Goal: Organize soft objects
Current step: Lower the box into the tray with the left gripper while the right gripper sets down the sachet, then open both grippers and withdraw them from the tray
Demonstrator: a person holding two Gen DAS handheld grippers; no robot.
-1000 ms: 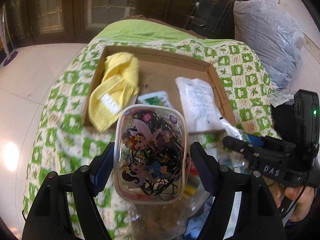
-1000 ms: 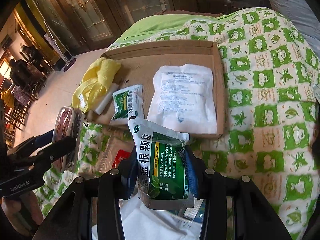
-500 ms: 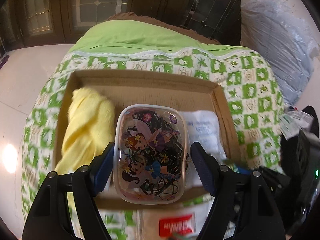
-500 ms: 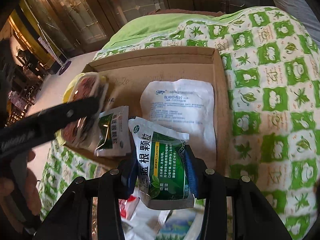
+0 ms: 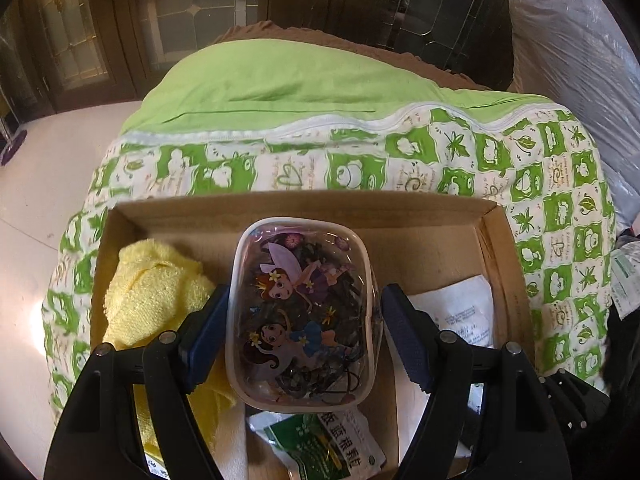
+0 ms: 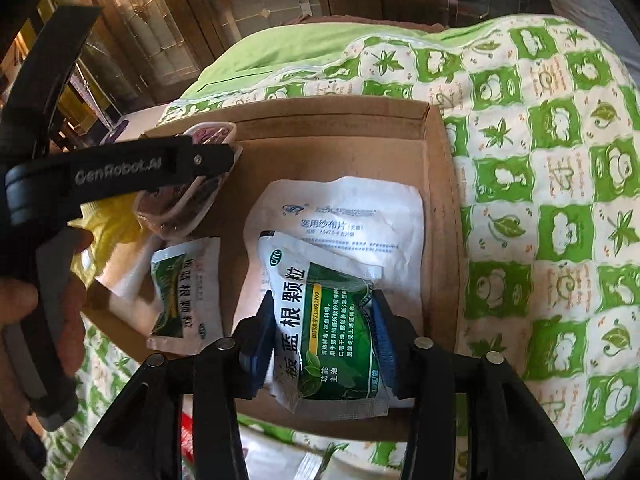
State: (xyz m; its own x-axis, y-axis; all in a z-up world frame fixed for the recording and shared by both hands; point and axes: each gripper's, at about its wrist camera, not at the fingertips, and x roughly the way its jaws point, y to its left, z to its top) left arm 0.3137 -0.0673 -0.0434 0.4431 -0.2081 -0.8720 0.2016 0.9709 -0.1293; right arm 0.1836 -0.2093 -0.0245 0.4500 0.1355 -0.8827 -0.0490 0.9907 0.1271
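Both grippers over the box (image 5: 496, 216), each with a soft item between its pads.

Left gripper (image 5: 304, 332) clenched on the pouch (image 5: 300, 312), held above the box floor, long axis running away from the camera; towel (image 5: 156, 296) close on its left, bare cardboard ahead to the far wall. Right gripper (image 6: 320, 344), jaws opening, sachet (image 6: 324, 320) between them, pads at its edges; sachet's long axis points toward the far wall, its top over the white packet (image 6: 344, 216). Second sachet (image 6: 184, 288) lies left; right wall near. Quilt (image 6: 560, 200) surrounds the box.
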